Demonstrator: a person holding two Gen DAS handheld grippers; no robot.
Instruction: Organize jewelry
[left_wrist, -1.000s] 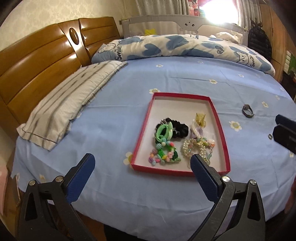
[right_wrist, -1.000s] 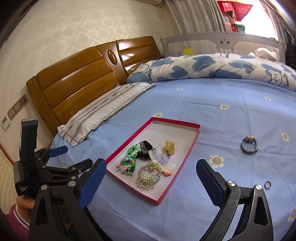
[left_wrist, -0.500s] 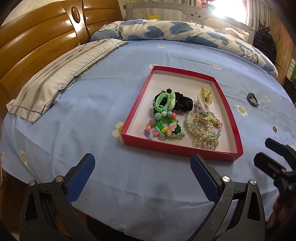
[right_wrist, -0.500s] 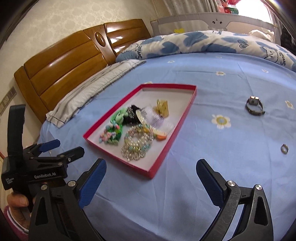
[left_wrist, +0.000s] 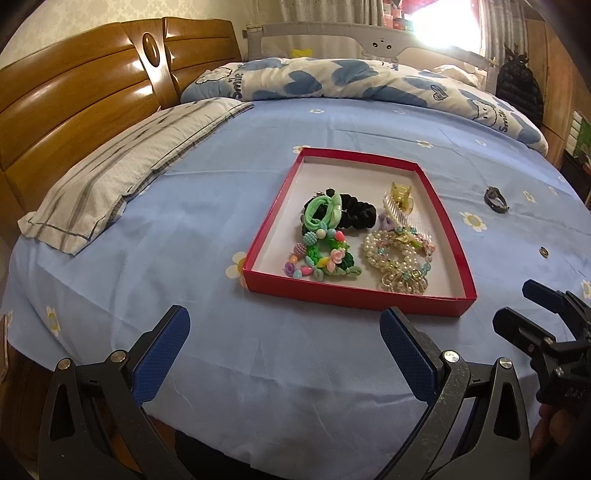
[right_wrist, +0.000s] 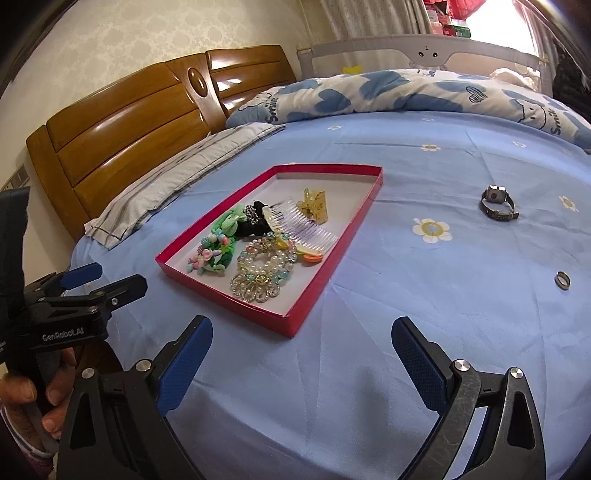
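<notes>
1. Far left of the right wrist view: a hand (right_wrist: 22, 387) grips the left gripper (right_wrist: 107, 282), whose body reads "GenRobot.AI"; its fingers are spread apart, holding nothing.
2. Upper left: a wooden headboard (right_wrist: 122, 122) and a striped pillow (right_wrist: 177, 173).
3. Centre: the red tray (right_wrist: 314, 291) on the blue flowered sheet (right_wrist: 424, 332) holds a green hair tie (left_wrist: 323, 214), a black scrunchie (left_wrist: 356, 216), a beaded flower band (left_wrist: 321, 260), pearl bracelets (left_wrist: 397, 260), a clear comb (right_wrist: 303, 223) and an amber claw clip (right_wrist: 314, 205).
4. Bottom centre: the right gripper (right_wrist: 301, 356), released and empty.
5. Upper centre: a quilt (right_wrist: 406, 92) printed "Smile".
6. Right: a watch (right_wrist: 498, 203) and a ring (right_wrist: 562, 280) lie on the sheet, outside the tray.
</notes>
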